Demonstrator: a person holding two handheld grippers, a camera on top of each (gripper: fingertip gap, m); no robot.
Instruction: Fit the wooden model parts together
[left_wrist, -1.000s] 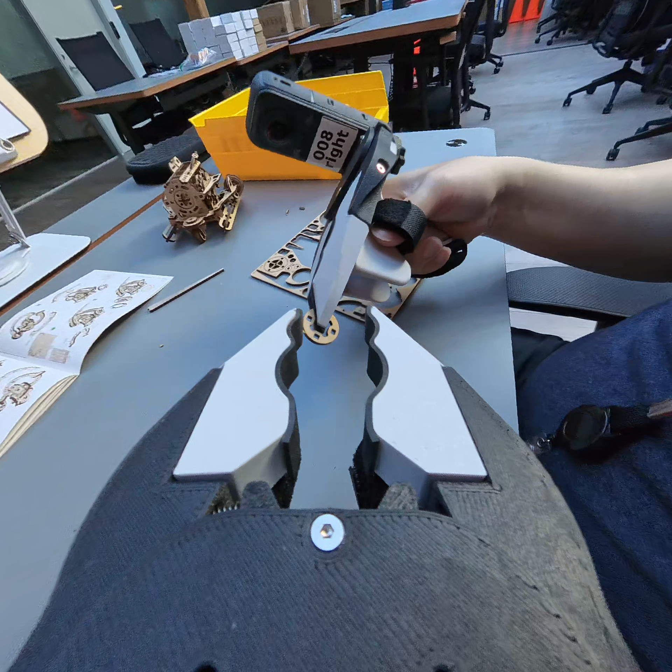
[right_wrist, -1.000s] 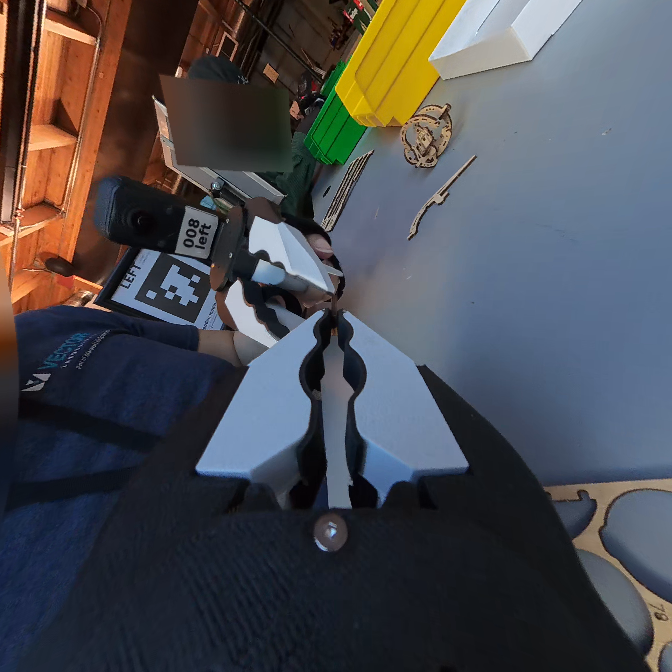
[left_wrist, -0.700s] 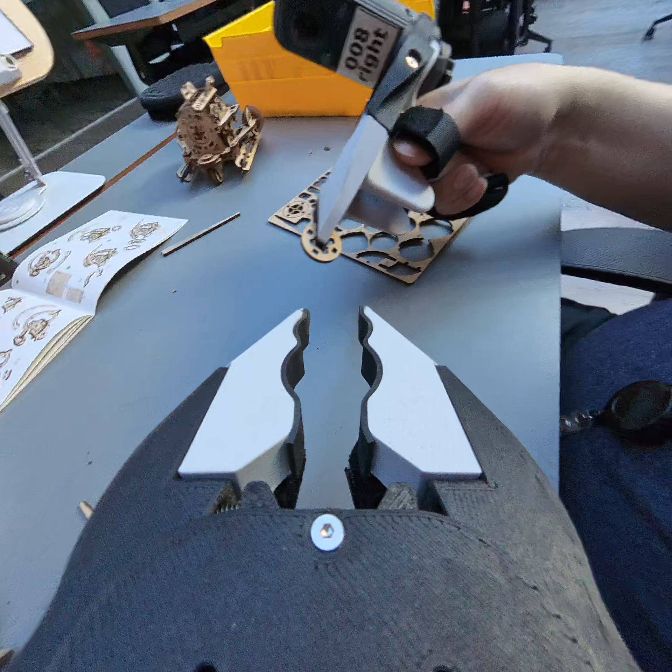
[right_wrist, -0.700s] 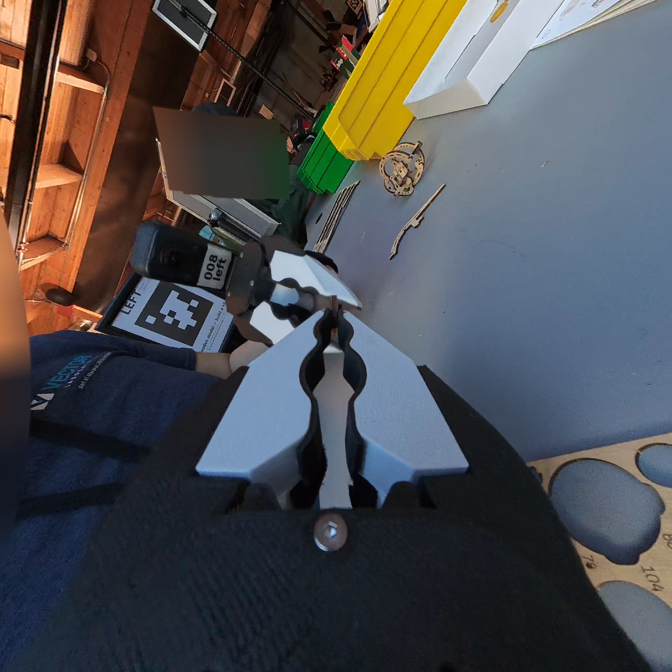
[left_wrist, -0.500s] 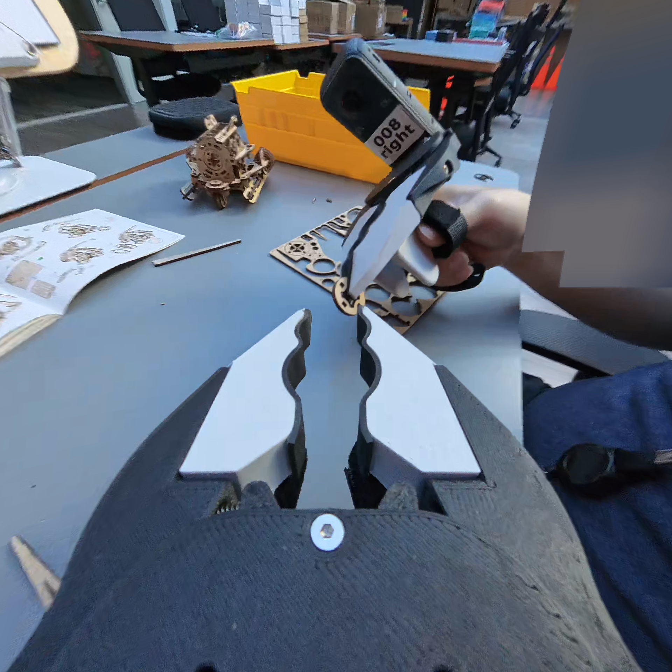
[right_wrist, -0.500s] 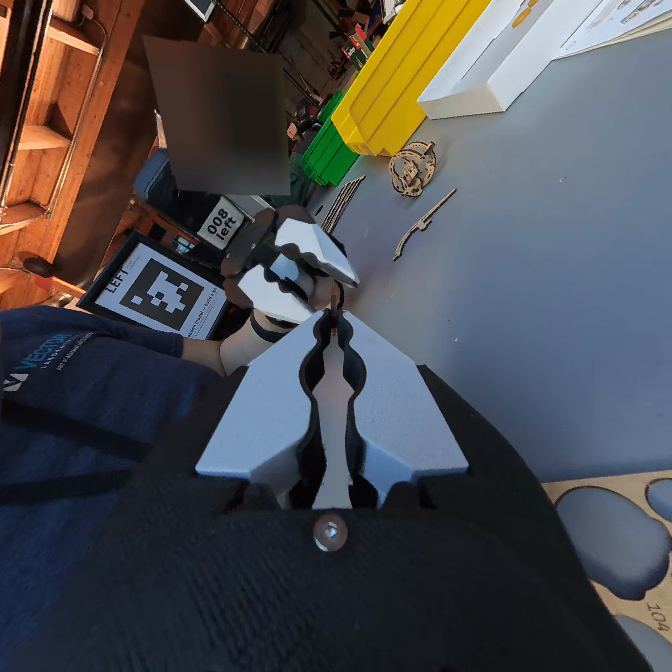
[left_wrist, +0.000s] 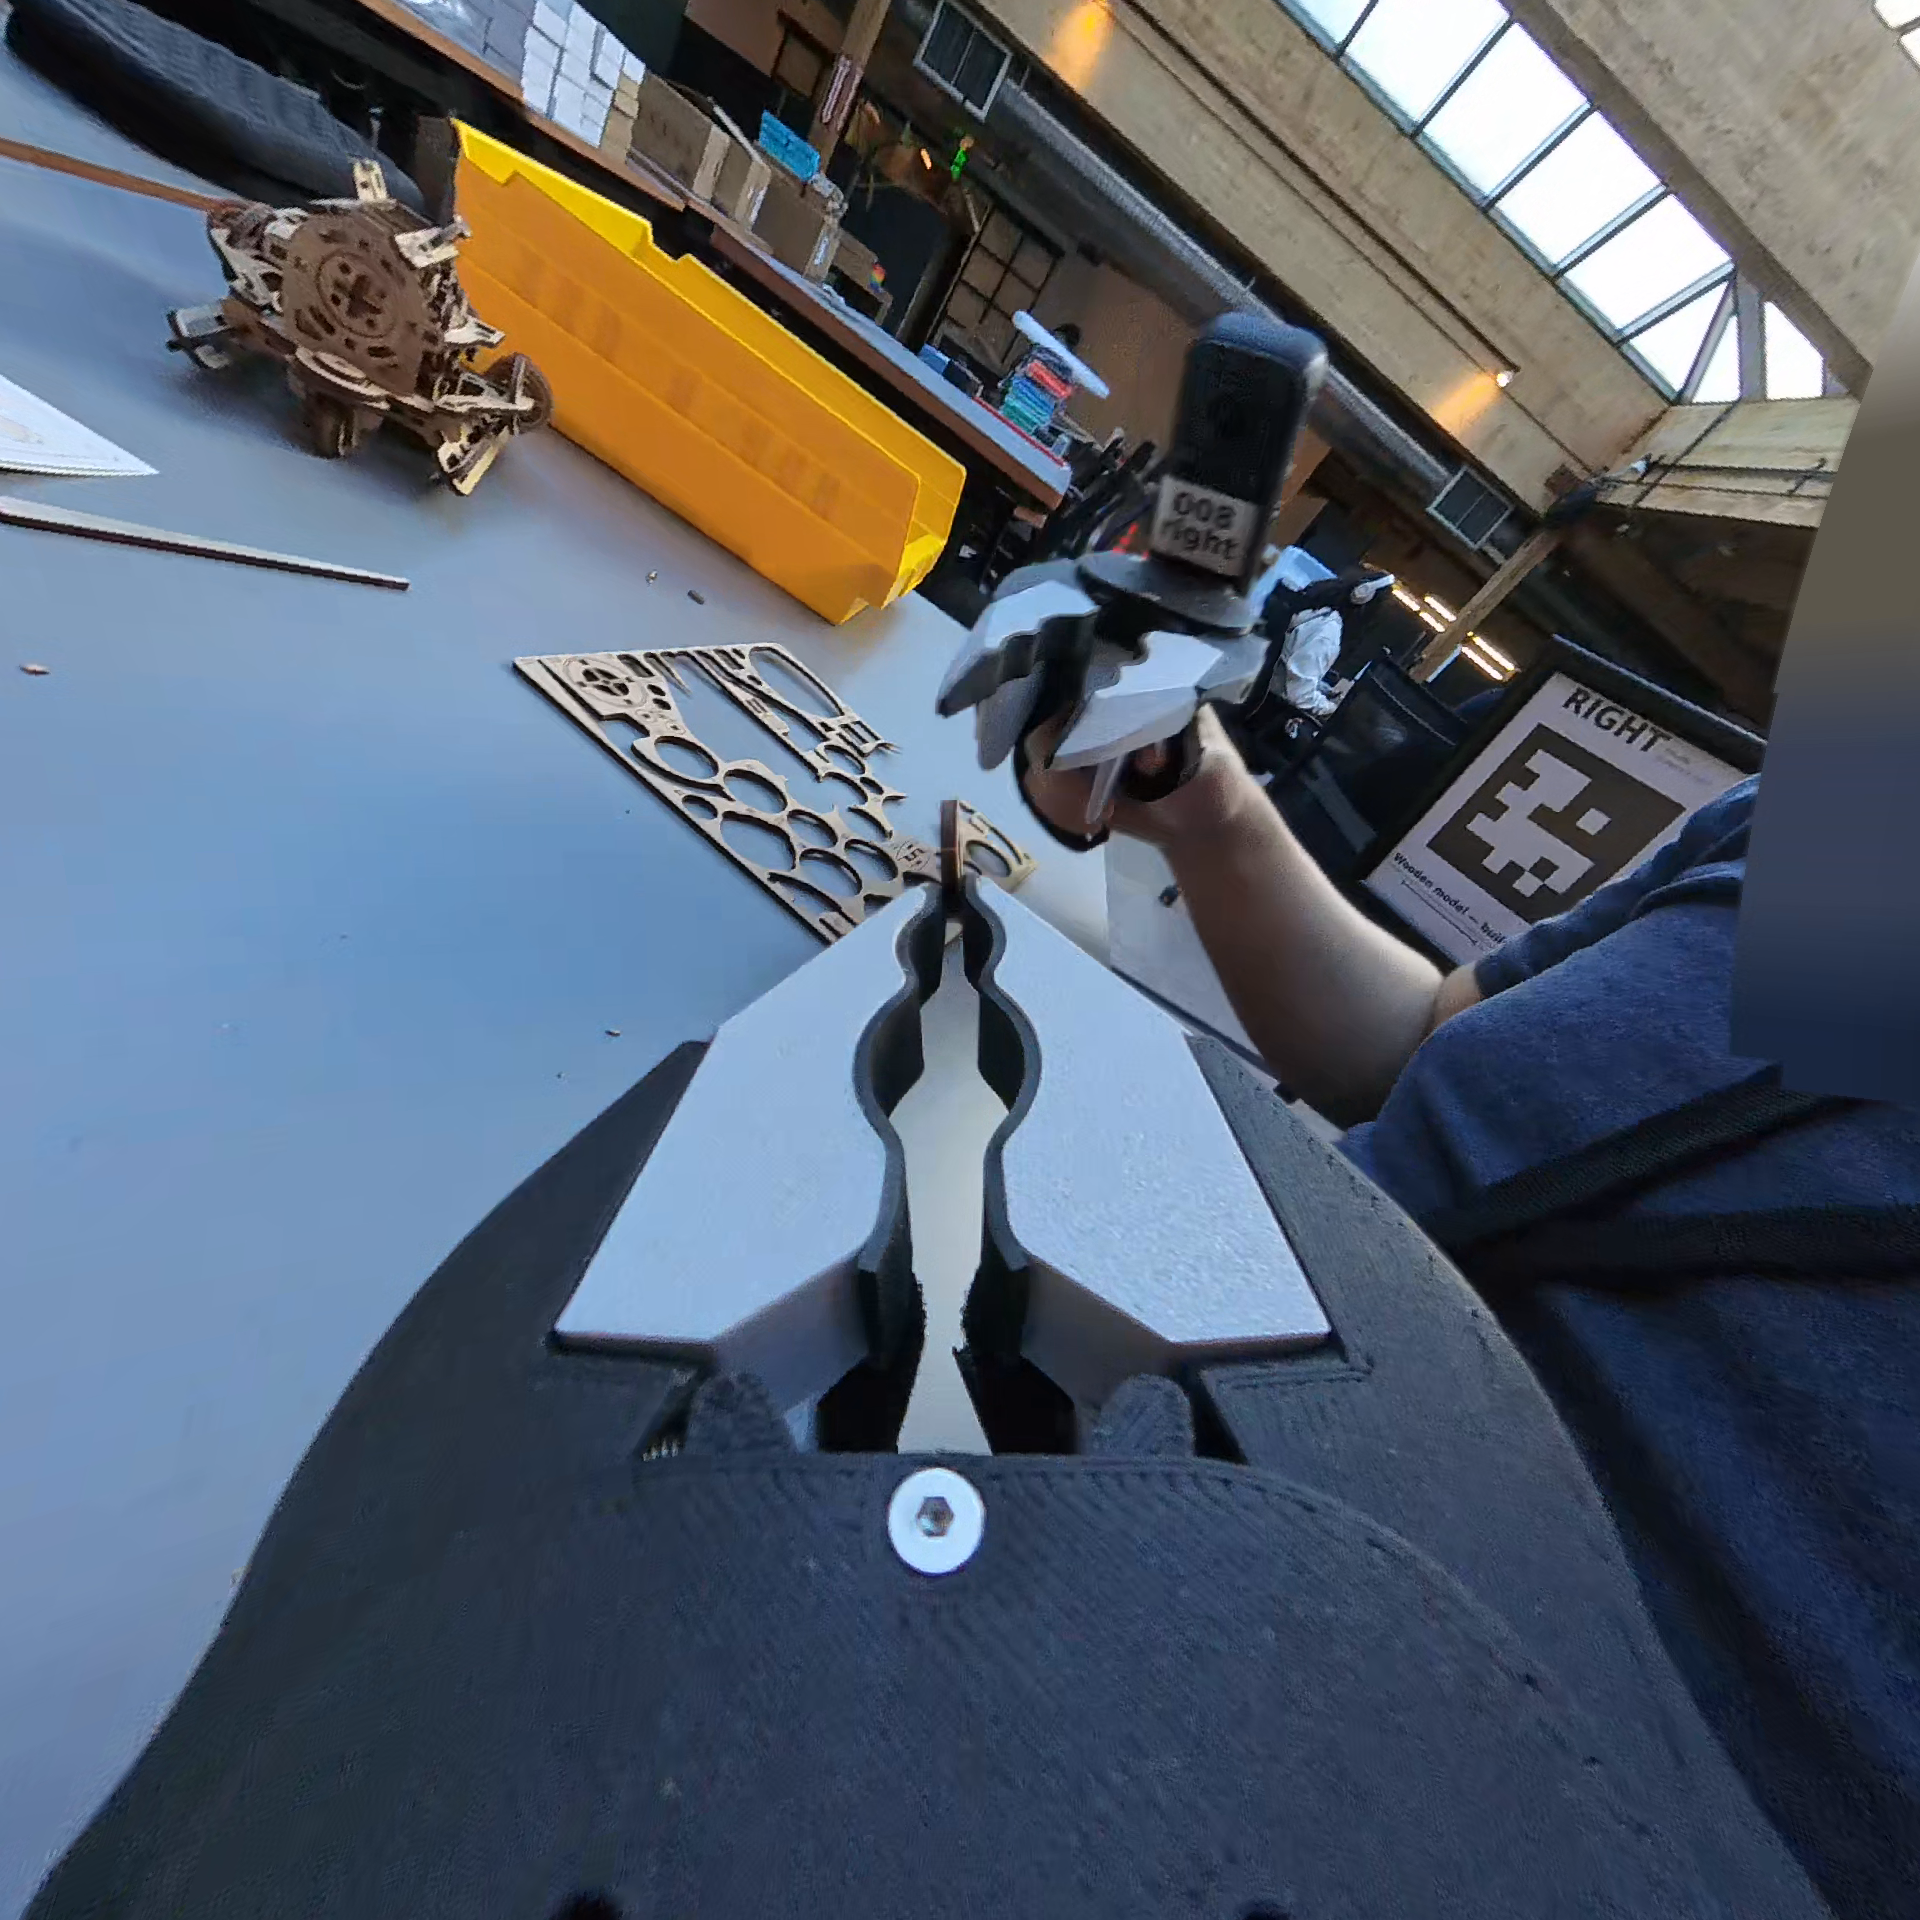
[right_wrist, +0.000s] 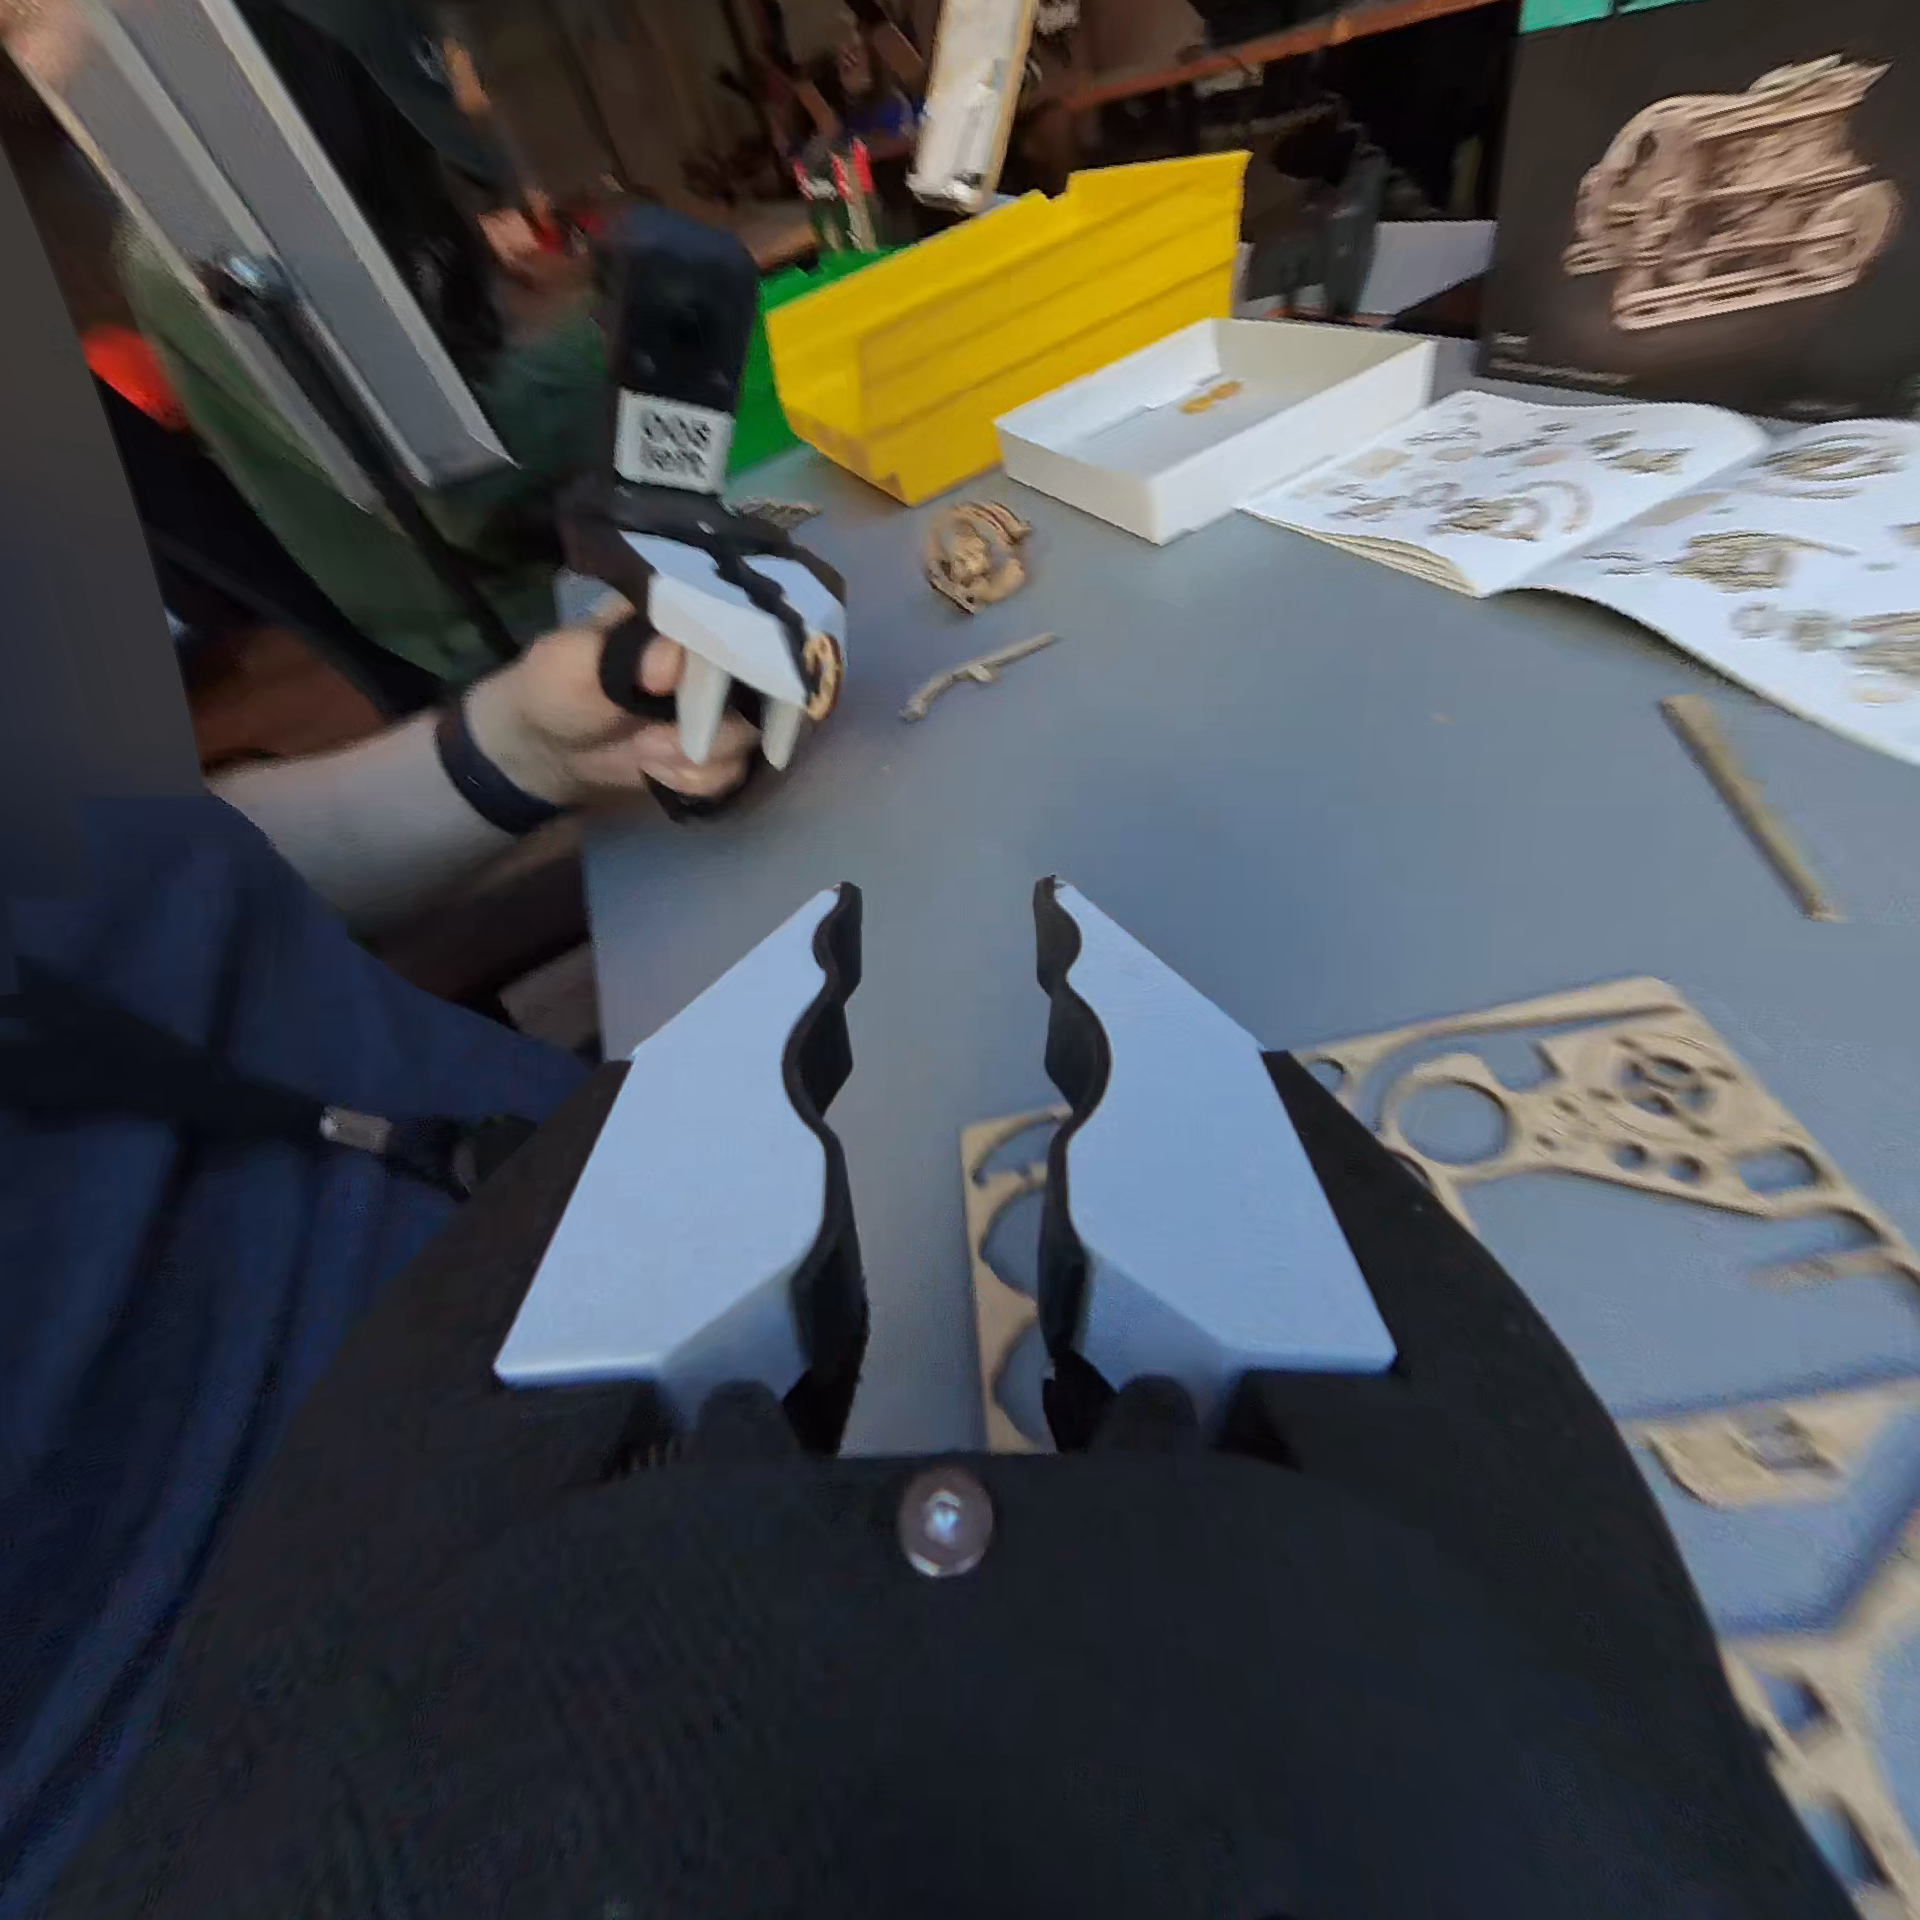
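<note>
One claw (left_wrist: 951, 896) pinching disc (left_wrist: 948, 831) edge-on, details unclear

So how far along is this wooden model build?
Partly done: a half-built model stands by the yellow bin, and the parts sheet has many empty cut-outs. In hand: the left gripper pinches a small round gear; the right gripper is open and empty. The gear is not yet fitted.
</note>
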